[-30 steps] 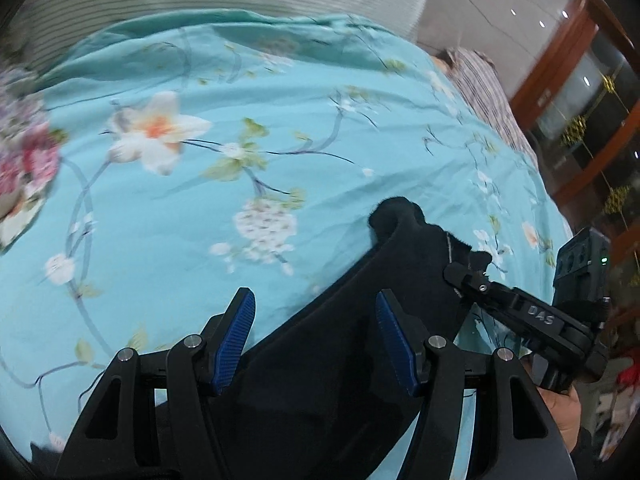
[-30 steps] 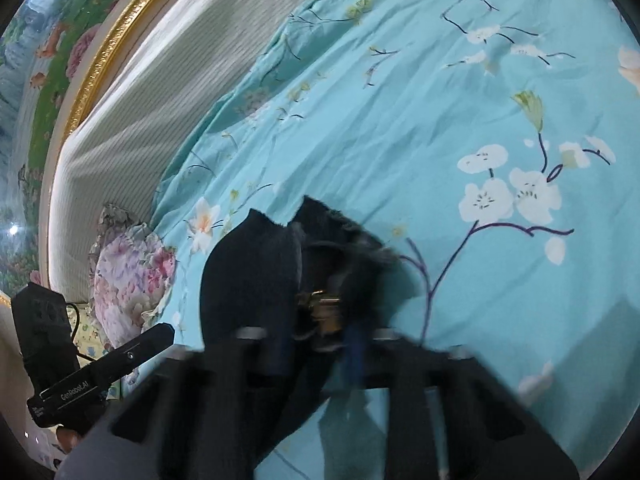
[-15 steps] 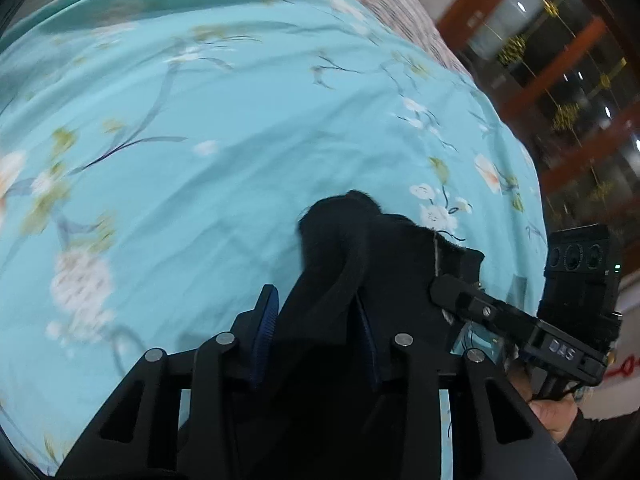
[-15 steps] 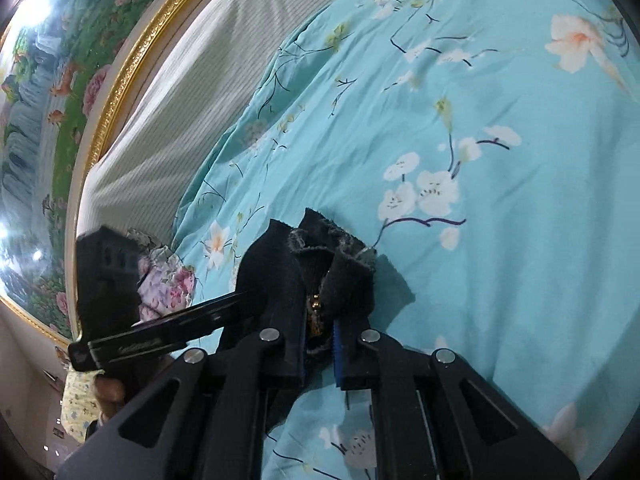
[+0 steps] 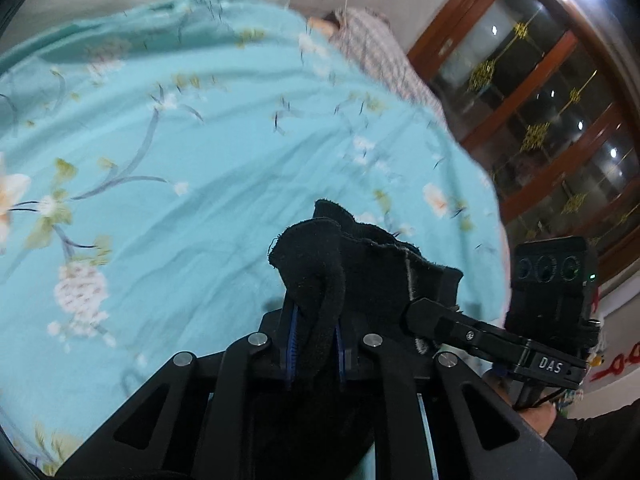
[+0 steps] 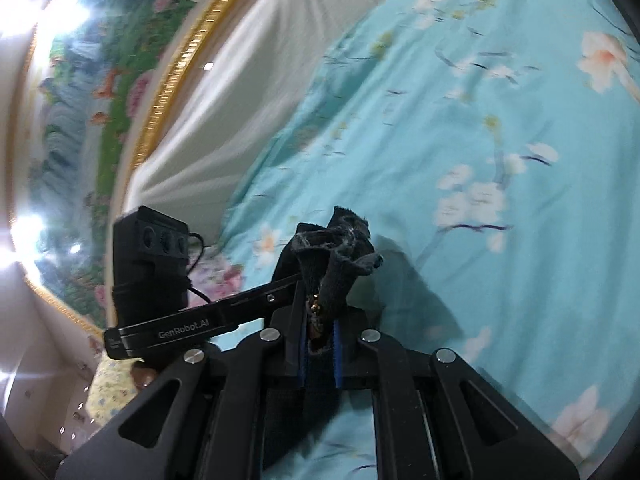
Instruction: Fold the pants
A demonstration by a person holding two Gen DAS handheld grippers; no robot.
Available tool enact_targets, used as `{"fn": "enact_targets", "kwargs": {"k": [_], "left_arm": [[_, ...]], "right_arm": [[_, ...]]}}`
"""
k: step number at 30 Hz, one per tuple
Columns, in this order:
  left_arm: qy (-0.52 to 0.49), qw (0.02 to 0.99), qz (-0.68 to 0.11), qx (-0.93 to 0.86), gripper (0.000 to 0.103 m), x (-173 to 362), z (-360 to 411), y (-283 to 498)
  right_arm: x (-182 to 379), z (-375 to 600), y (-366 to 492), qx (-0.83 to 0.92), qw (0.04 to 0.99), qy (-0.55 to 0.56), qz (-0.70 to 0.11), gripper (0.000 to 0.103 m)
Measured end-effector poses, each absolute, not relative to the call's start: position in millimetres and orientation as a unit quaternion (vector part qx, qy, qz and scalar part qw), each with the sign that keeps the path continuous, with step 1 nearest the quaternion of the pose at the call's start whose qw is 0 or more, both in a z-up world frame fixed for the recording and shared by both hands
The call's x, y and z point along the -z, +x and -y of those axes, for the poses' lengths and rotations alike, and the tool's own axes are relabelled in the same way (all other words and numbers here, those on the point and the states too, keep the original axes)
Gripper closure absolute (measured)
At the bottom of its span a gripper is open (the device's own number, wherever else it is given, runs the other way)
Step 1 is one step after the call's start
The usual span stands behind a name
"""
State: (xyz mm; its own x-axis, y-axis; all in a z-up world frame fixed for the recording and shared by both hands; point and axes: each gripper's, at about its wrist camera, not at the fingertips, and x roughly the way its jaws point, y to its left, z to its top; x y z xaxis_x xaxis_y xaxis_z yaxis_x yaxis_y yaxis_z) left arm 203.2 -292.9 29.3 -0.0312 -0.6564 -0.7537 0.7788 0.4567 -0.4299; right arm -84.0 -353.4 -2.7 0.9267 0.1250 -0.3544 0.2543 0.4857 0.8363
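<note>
The black pants (image 5: 360, 264) are bunched and held up above the turquoise floral bedspread (image 5: 168, 168). My left gripper (image 5: 314, 336) is shut on a fold of the pants' waist edge. My right gripper (image 6: 318, 344) is shut on the waistband by the zipper (image 6: 316, 308), where the pants (image 6: 336, 248) stick out past the fingers. Each gripper shows in the other's view, close beside it: the right one in the left wrist view (image 5: 416, 314), the left one in the right wrist view (image 6: 294, 282). The rest of the pants hangs below, hidden.
The bedspread (image 6: 460, 128) covers the bed. A white striped pillow or headboard cover (image 6: 256, 92) lies at its far end under a gold-framed painting (image 6: 100, 92). A checked cloth (image 5: 376, 52) lies at the bed's far edge, with a wooden glass cabinet (image 5: 560, 120) beyond.
My left gripper went from open around the pants to shut on them. Both grippers have lifted the pants off the bedspread and come closer together.
</note>
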Motion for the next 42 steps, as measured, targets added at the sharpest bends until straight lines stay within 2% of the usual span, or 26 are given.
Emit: {"fn": "enact_targets", "kwargs": {"k": [6, 13, 24, 42], "left_arm": [[0.026, 0.725, -0.462, 0.51, 0.09, -72, 229, 189], [-0.003, 0.755, -0.445, 0.481, 0.09, -89, 150, 171], [-0.049, 0.775, -0.462, 0.429, 0.089, -59, 69, 155], [-0.089, 0.781, -0.501, 0.362, 0.09, 0, 9, 146]], "right_arm": [[-30, 333, -79, -0.03, 0.851, 0.499, -0.161, 0.092], [-61, 282, -55, -0.117, 0.854, 0.476, -0.174, 0.092], [-54, 213, -21, -0.179, 0.837, 0.459, -0.239, 0.092], [0, 167, -4, -0.18, 0.813, 0.445, -0.331, 0.089]]}}
